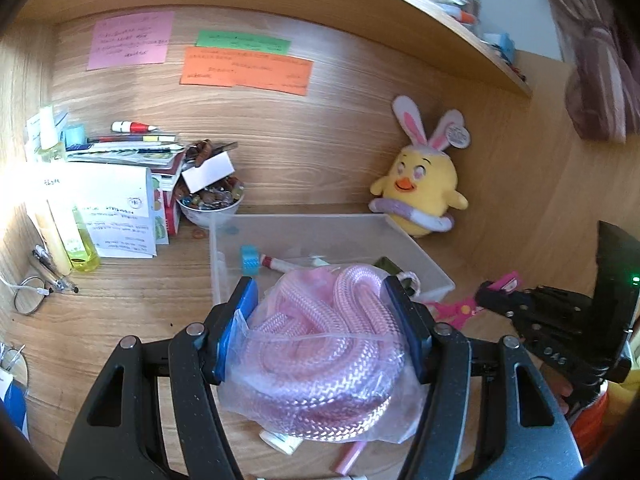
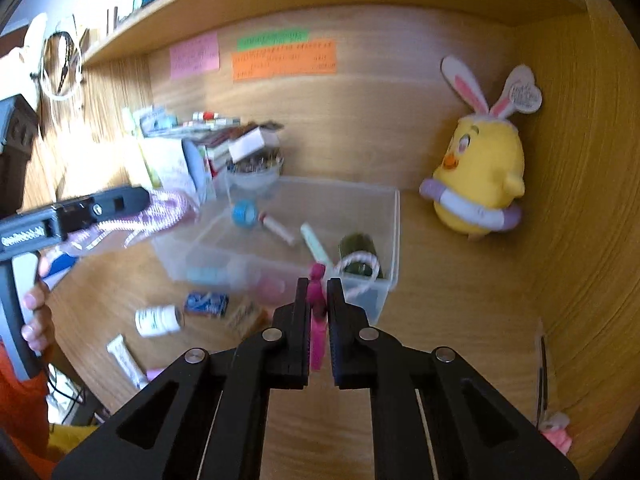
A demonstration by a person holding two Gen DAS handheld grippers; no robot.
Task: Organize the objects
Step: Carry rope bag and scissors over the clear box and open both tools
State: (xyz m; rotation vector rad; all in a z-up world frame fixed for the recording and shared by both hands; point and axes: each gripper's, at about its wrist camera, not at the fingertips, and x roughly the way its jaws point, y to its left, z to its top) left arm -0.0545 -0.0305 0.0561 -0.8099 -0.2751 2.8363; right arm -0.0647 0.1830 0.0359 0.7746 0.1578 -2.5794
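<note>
My left gripper (image 1: 320,292) is shut on a clear bag of coiled pink braided tube (image 1: 328,344) and holds it above the desk, just in front of a clear plastic bin (image 1: 224,248). In the right wrist view the bag (image 2: 160,212) hangs left of the bin (image 2: 394,236). My right gripper (image 2: 319,282) is shut on pink scissors (image 2: 318,320) just in front of the bin's near right corner; it also shows in the left wrist view (image 1: 496,288). The bin holds a blue tape roll (image 2: 245,213), a marker (image 2: 276,226), a dark green roll (image 2: 358,256) and other small items.
A yellow plush chick (image 2: 480,176) stands at the back right. A bowl of trinkets (image 1: 210,200), stacked books and papers (image 1: 120,184) and yellow bottles (image 1: 82,244) fill the back left. A white bottle (image 2: 156,320), a blue pack (image 2: 206,303) and tubes lie before the bin.
</note>
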